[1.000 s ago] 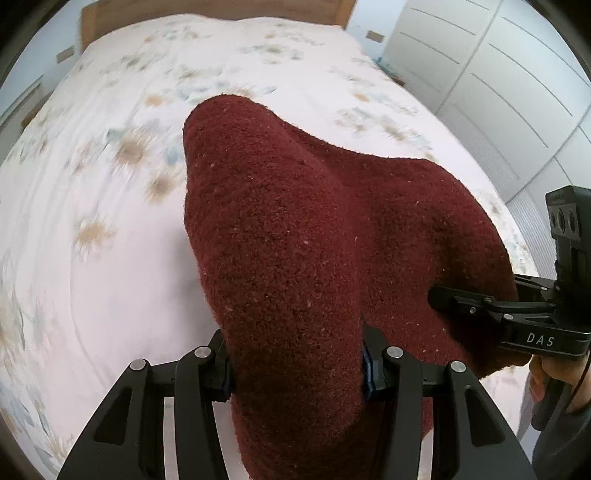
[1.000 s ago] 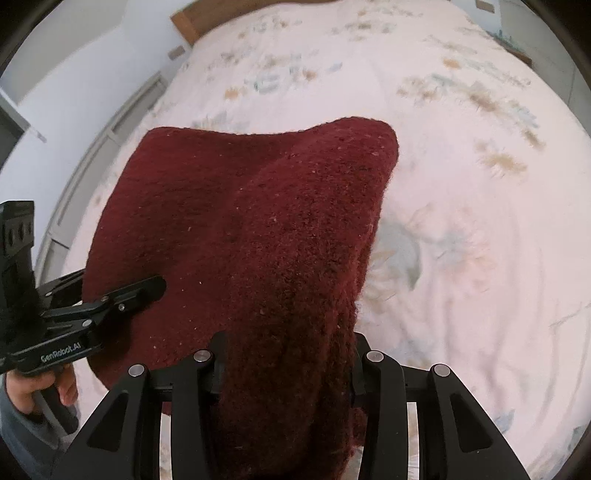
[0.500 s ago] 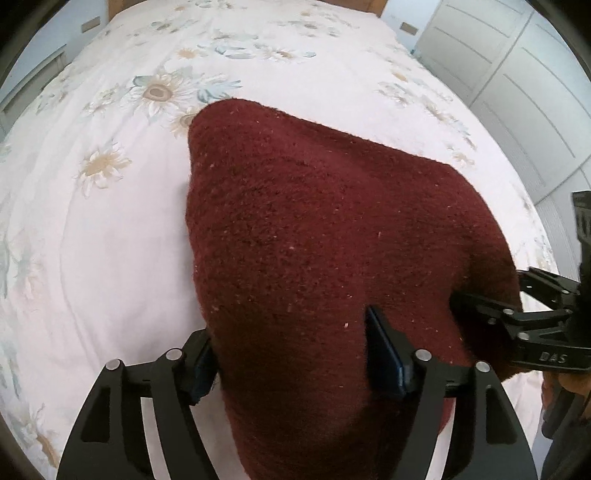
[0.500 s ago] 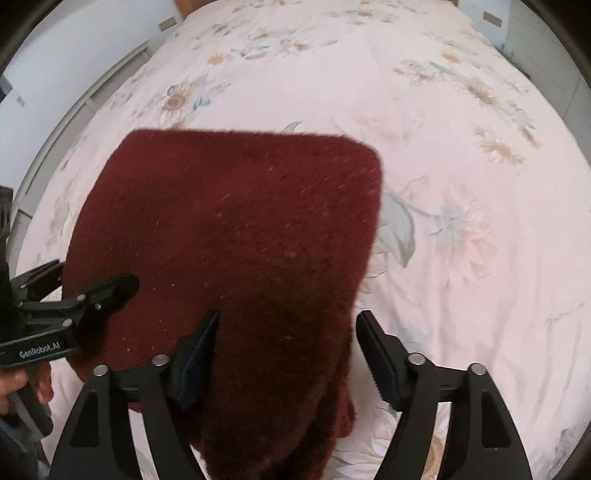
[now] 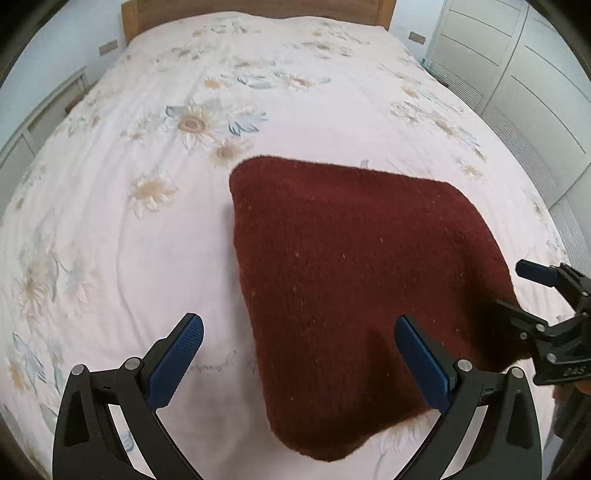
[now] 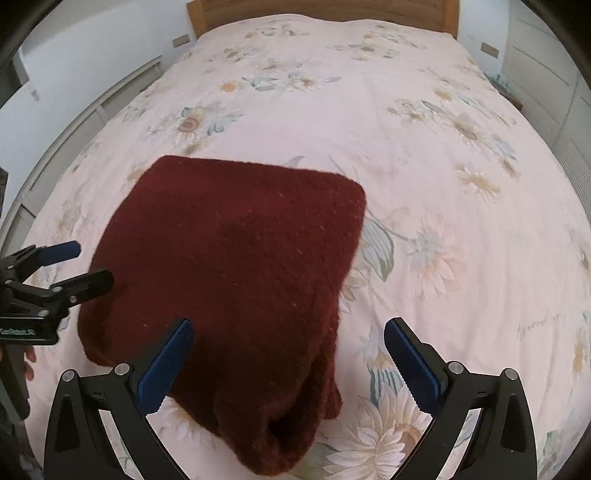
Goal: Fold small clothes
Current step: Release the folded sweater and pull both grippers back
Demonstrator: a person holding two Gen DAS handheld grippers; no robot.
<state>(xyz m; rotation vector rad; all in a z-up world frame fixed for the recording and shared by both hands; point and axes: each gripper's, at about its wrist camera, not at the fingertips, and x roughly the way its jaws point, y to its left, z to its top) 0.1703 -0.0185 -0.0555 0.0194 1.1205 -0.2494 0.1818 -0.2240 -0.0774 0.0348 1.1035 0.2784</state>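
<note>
Now the dark red knitted garment (image 5: 362, 295) is seen lying folded on the flowered bedspread (image 5: 147, 221), toward the foot edge of the bed and well away from the wooden headboard (image 6: 321, 9). The jaws of the left gripper (image 5: 299, 354) are opening and stand wide; the garment's near left portion lies between them, but no pad presses on it. The jaws of the right gripper (image 6: 288, 358) are likewise opening, with the garment's near right corner beneath them and nothing gripped. The fold appears to have been laid down, so the release is best finished by lifting both grippers straight off, so that the loose knit is not snagged on the ribbed blue pads (image 6: 166, 365) and the layers are not dragged askew. The bunched near corner, seen from the right wrist, might then be smoothed. What kind of garment it is cannot be made out, nor how many layers are stacked. Only part of a hand (image 6: 29, 363) is shown at the picture's edge
</note>
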